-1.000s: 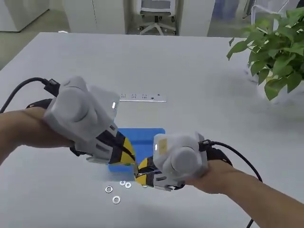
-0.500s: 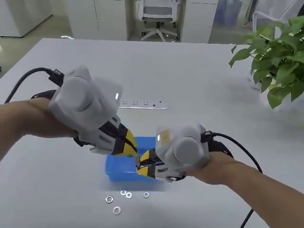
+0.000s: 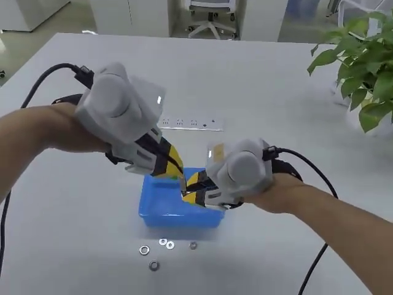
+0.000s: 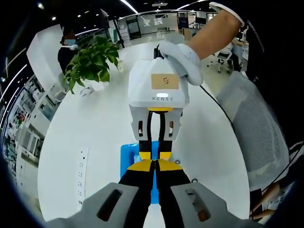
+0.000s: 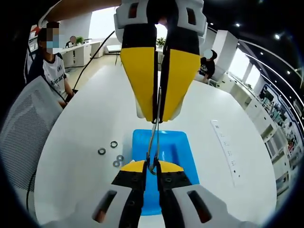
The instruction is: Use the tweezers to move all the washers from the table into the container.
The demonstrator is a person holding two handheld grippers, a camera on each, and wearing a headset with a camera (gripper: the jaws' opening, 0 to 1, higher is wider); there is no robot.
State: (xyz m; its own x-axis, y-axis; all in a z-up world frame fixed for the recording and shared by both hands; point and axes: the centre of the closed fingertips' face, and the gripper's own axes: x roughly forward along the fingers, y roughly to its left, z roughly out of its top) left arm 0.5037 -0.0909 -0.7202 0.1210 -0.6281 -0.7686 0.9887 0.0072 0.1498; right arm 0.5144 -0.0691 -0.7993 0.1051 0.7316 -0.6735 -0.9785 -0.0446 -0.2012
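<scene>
Over the blue container [image 3: 161, 208], frame centre | left gripper [image 4: 155, 164] jaws clamped on tweezers [image 5: 154, 140] | right gripper [image 5: 152, 167] jaws pinched their lower end | long axis ran jaw to jaw | washers [image 3: 163, 242] lay on table [image 3: 276, 92], just below container's near wall in head view.

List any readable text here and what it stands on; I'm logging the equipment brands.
"XENSE" (last letter unsure): on the white housing of the right gripper, in the left gripper view.
Mark on the tan sticker above it: too small to read.
Markings on the long white power strip: too blurred to read.
</scene>
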